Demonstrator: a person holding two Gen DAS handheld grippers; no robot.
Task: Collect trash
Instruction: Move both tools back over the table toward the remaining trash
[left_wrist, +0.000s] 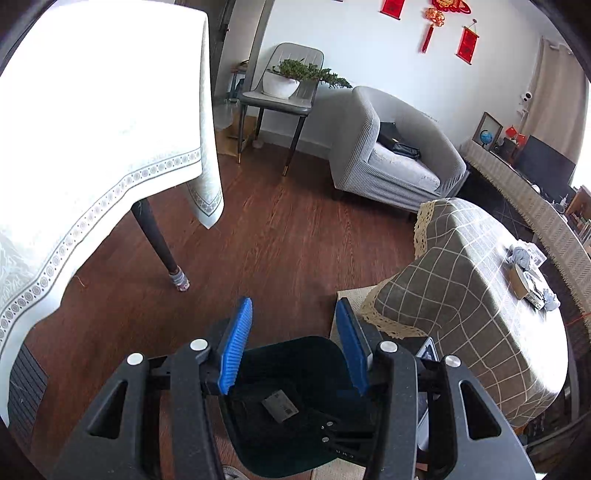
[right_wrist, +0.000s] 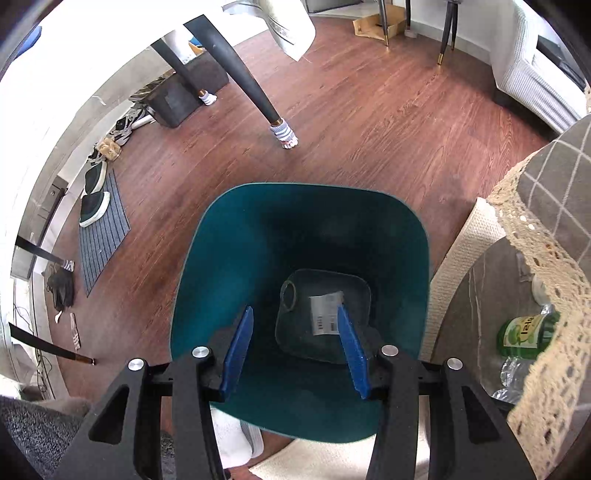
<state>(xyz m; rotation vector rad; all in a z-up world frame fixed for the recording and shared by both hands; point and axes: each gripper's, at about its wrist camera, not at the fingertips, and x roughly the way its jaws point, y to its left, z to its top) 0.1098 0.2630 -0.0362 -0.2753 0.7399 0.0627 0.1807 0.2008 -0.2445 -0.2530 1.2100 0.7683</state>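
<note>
In the left wrist view, the left gripper (left_wrist: 291, 343) hangs above the dark teal trash bin (left_wrist: 295, 406), its blue pads apart with nothing between them. Crumpled paper scraps (left_wrist: 524, 258) lie on the checked tablecloth (left_wrist: 461, 295), well to the right of the bin.

In the right wrist view, the right gripper (right_wrist: 295, 350) points down into the same trash bin (right_wrist: 229, 258), fingers parted and empty. A transparent packet with a white label (right_wrist: 325, 314) rests on the bin's bottom. A green bottle (right_wrist: 524, 332) lies right of the bin, under the lace edge.

I judge one piece is dropped; the next move calls for reaching to the remaining trash.
</note>
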